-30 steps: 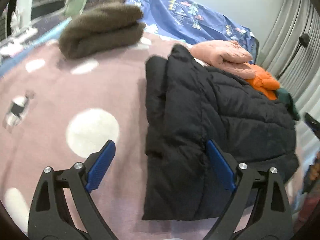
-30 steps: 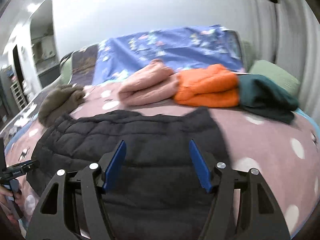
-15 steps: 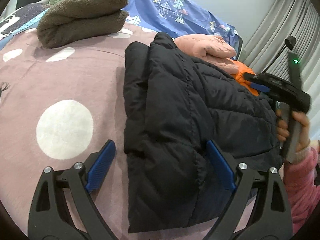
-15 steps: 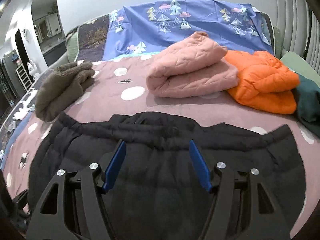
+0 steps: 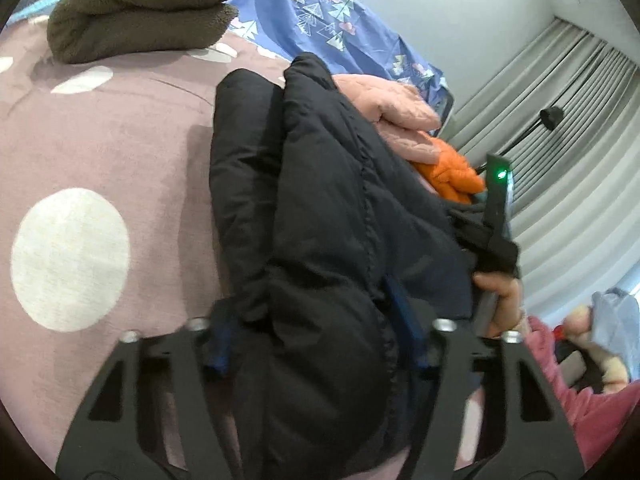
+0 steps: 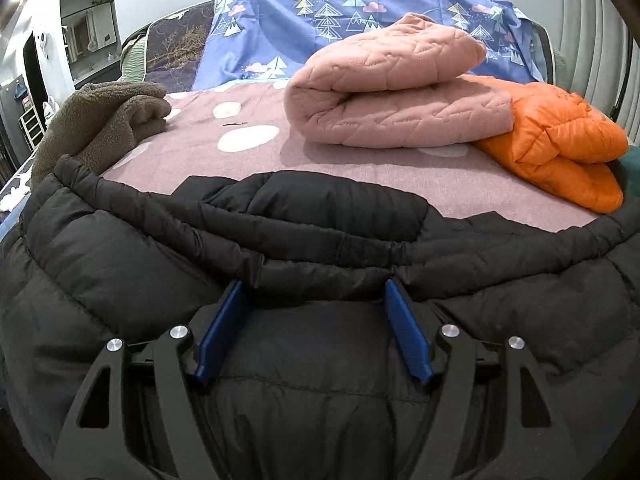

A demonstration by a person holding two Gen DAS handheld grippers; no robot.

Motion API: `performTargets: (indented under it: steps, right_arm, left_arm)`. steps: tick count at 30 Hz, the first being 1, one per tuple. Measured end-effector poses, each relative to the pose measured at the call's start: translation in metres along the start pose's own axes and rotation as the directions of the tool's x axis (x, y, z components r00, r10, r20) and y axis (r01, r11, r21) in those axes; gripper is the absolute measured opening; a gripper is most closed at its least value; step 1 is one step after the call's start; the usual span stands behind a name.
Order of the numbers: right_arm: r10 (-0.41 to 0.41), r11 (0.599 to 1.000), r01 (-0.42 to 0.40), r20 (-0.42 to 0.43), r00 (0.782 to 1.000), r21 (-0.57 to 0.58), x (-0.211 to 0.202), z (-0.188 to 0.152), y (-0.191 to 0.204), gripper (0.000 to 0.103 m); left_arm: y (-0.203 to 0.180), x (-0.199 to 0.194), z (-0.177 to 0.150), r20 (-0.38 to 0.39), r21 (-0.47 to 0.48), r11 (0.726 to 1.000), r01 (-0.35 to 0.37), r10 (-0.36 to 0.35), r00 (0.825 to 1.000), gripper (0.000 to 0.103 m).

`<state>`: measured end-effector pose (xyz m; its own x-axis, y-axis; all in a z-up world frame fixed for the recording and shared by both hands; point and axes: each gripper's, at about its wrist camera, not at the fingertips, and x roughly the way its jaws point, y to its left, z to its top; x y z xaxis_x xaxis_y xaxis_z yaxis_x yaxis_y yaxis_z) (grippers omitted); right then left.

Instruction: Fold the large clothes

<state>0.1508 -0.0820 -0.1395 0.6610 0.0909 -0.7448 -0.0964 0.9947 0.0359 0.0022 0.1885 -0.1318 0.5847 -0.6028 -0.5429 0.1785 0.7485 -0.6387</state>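
black puffer jacket [image 5: 328, 240]: on the bed [image 5: 120, 152], bunched between the left gripper [image 5: 312, 336] fingers, which have just been closing and now pinch its edge. right gripper [image 6: 316, 320]: fingers wide, resting atop the jacket's collar fold, nothing clamped. pink quilted jacket [image 6: 400, 96], orange jacket [image 6: 560, 144]: folded, well beyond the fingers.

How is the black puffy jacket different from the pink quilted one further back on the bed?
The black puffy jacket lies spread wide across the near part of the mauve dotted bedspread; the pink quilted jacket is already folded into a compact bundle. The black one has straight horizontal stitching and a slight sheen; the pink one has wavy stitching and looks matte. Both gripper tools are at the black jacket, none at the pink. Both are padded outerwear.
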Motion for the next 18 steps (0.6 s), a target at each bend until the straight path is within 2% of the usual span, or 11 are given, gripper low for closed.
performTargets:
  steps: [3, 6, 12, 16, 18]
  right_arm:
    - [0.007, 1.000, -0.007, -0.001, 1.000, 0.002, 0.001, 0.000, 0.001, 0.072]
    - [0.020, 1.000, -0.020, 0.001, 1.000, 0.010, 0.001, 0.001, -0.001, 0.073]
    - [0.047, 0.999, -0.047, 0.005, 0.999, 0.024, 0.001, 0.001, -0.006, 0.073]
    - [0.065, 0.997, -0.065, 0.007, 0.998, 0.036, 0.001, 0.001, -0.008, 0.073]
    - [0.070, 0.997, -0.070, 0.006, 0.998, 0.039, 0.001, 0.002, -0.009, 0.073]
  left_arm:
    - [-0.014, -0.008, 0.001, 0.033, 0.035, 0.999, -0.002, 0.000, 0.999, 0.036]
    - [-0.039, -0.019, 0.006, 0.070, 0.103, 0.995, -0.011, 0.004, 0.998, 0.031]
    - [-0.097, -0.026, 0.026, 0.118, 0.250, 0.968, 0.013, -0.043, 0.992, 0.029]
    - [-0.139, -0.016, 0.031, 0.111, 0.349, 0.936, 0.031, -0.075, 0.991, 0.029]
    - [-0.157, -0.009, 0.030, 0.103, 0.390, 0.921, 0.023, -0.068, 0.992, 0.029]
